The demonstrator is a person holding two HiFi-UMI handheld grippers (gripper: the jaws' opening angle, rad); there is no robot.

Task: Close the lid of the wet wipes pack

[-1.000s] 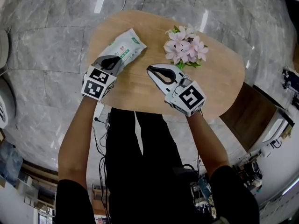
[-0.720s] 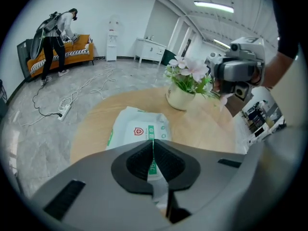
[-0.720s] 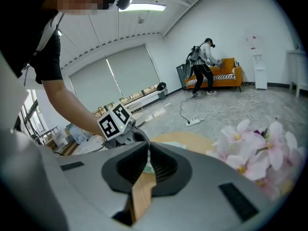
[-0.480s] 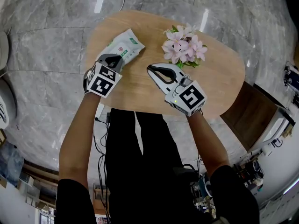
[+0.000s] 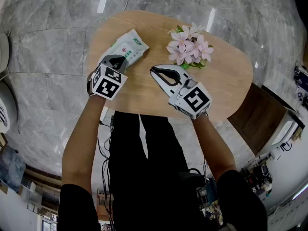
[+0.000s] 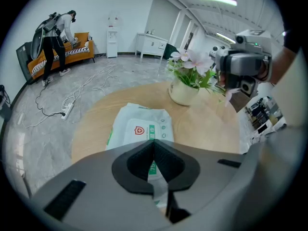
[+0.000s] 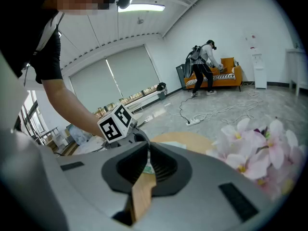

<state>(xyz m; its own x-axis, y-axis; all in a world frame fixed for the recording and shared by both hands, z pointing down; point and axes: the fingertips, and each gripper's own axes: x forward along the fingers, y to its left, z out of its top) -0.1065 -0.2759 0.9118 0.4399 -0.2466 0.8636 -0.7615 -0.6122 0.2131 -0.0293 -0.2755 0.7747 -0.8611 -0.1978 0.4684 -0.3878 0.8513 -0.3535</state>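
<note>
You are holding the left claw (image 5: 115, 61) and right claw (image 5: 153, 71) with jaws together and empty, while the wet wipes pack (image 5: 128, 45) is lying flat at the bench's (image 5: 226, 81) ten o'clock, just at the left claw's tip. It is probably handling soft, light and slippery, so pressing down on its stiffer lid, which is not clearly showing here, is looking wiser than pinching the film.

A person is stretching the left forearm (image 5: 79, 136) and right forearm (image 5: 211, 141) forward, gripping a tool in each hand. The left gripper (image 5: 115, 61) is pointing ahead and slightly right, jaws pressing together on nothing. The right gripper (image 5: 155, 71) is angling toward it, jaws likewise meeting, the two tips sitting near but apart
</note>
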